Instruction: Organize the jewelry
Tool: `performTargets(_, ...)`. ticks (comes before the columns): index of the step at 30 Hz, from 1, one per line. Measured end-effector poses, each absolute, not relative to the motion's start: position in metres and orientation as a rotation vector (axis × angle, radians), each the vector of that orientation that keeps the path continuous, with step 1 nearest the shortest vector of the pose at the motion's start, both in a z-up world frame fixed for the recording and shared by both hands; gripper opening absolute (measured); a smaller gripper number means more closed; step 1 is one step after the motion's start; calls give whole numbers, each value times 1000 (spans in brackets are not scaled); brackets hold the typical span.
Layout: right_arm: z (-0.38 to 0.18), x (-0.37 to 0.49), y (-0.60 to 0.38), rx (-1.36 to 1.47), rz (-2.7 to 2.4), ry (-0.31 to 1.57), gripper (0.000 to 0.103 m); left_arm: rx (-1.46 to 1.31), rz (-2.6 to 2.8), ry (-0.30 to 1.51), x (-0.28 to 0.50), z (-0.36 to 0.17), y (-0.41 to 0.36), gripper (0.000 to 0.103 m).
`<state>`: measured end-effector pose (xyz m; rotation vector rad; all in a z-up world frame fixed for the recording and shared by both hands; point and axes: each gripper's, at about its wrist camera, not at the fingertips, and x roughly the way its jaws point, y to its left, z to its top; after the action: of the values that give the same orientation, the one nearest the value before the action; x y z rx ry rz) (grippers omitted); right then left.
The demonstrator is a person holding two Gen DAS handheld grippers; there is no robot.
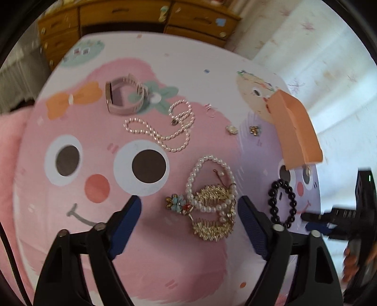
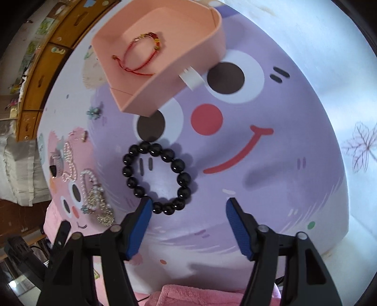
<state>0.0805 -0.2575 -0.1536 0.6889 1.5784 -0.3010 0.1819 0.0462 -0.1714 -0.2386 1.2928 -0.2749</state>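
Note:
My left gripper (image 1: 189, 206) is open, its fingers on either side of a gold hair comb (image 1: 213, 211) tangled with a pearl bracelet (image 1: 209, 181) and a blue flower pin (image 1: 176, 202). A pearl necklace (image 1: 165, 131) and a pink watch (image 1: 124, 96) lie farther off. My right gripper (image 2: 187, 209) is open just in front of a black bead bracelet (image 2: 156, 177), its left finger (image 2: 141, 223) touching the beads. The black bead bracelet also shows in the left wrist view (image 1: 281, 202). The peach jewelry box (image 2: 165, 54) holds a red string bracelet (image 2: 139, 54).
The round table top (image 1: 165, 259) has pink and purple cartoon faces. Small earrings (image 1: 232, 129) and a charm (image 1: 254, 130) lie near the peach jewelry box (image 1: 294, 131). A wooden dresser (image 1: 141, 18) stands behind the table. A pink cloth (image 2: 200, 295) lies at the table's near edge.

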Motion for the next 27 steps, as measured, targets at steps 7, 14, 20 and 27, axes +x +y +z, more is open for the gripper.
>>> performTargets(7,-164,85,-246,587,-330,1592,38,-206,-245,1329,202,-198,41,44)
performTargets(14,-166,97,-233,499,-340,1593,35,-159,-309,1333,205,-204,28,24)
performTargets(20,-171,105,-225,443,-352,1608,34,-77,-317,1328,205,-205,18,10)
performTargets(27,-170,111,-203,287,-302,1562,15,-79,-319,1326,200,-204,20,5)
